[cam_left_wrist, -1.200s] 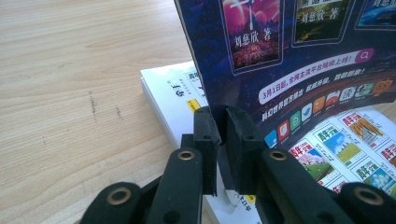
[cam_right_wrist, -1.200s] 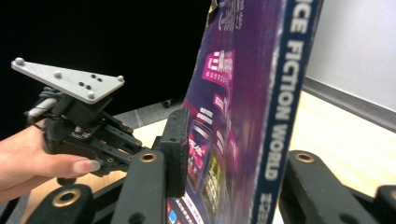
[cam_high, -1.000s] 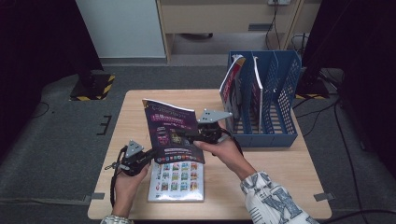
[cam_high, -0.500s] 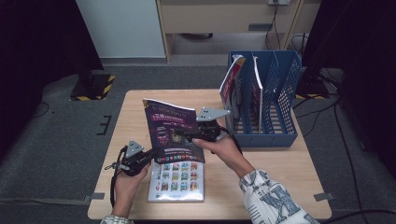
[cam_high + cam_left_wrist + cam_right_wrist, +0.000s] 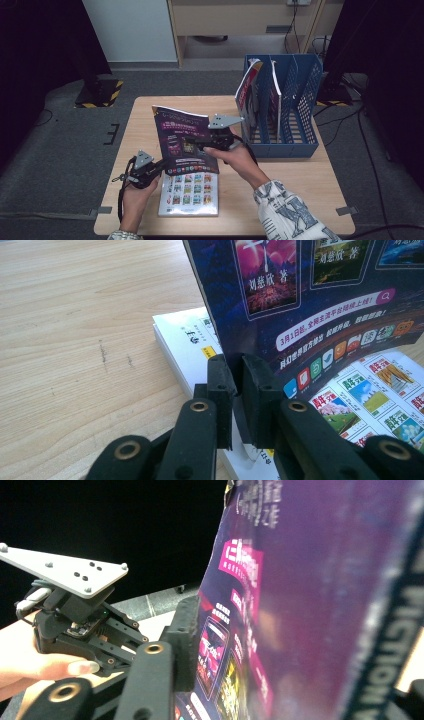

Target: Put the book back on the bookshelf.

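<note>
Holding purple magazine [image 5: 185, 137] upright mid-desk, above book [image 5: 190, 192] near front edge. Left gripper [image 5: 234, 385] clamped on lower corner. Right gripper [image 5: 197, 145] straddles right edge, jaws just closing, grip unconfirmed. Advise: secure right grip before left releases; rack [image 5: 300, 100] at right edge.

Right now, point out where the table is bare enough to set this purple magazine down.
Bare wood lies at the far left corner of the table, left of the purple magazine, and along the near right edge, in front of the blue file rack. The middle is crowded: the white book, both grippers and the forearms.
</note>
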`<state>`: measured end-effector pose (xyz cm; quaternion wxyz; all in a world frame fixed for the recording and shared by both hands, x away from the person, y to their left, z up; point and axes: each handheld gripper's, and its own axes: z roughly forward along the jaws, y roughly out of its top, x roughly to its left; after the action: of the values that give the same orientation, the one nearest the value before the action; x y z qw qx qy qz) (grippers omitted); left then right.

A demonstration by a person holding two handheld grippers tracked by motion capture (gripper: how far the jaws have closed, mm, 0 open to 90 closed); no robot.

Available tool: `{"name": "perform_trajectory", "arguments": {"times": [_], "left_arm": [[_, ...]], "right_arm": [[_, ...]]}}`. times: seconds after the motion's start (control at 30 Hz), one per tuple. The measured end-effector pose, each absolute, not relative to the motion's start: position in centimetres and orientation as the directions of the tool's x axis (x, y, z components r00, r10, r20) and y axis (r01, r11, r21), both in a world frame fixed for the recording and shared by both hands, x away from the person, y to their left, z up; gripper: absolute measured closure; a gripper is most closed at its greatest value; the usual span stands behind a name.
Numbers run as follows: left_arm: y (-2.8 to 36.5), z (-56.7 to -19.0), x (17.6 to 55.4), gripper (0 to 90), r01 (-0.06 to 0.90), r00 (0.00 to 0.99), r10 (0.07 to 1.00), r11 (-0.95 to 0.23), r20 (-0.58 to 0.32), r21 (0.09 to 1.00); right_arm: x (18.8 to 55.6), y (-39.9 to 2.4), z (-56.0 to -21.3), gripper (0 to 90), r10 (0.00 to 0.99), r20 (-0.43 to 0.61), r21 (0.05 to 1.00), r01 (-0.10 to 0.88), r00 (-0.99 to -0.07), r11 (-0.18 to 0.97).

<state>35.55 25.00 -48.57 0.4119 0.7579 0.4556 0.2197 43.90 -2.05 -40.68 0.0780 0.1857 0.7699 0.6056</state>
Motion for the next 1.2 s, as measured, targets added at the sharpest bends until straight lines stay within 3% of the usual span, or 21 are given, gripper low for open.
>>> {"name": "perform_trajectory", "arguments": {"times": [0.4,0.7,1.2], "left_arm": [[24.99,-48.56,35.52,82.5,0.508,0.489,0.871,-0.248,-0.039,0.825],[24.98,-48.53,35.45,82.5,0.503,0.492,0.870,-0.251,-0.036,0.827],[25.21,-48.69,35.52,81.2,0.507,0.491,0.869,-0.234,-0.055,0.830]], "right_arm": [[43.97,-1.90,-40.74,66.6,0.395,0.110,0.959,0.202,-0.912,0.198],[44.04,-1.92,-40.71,82.4,0.419,0.107,0.958,0.206,-0.902,0.199],[43.51,-1.89,-40.57,84.0,0.440,0.072,0.963,0.178,-0.895,0.203]]}}
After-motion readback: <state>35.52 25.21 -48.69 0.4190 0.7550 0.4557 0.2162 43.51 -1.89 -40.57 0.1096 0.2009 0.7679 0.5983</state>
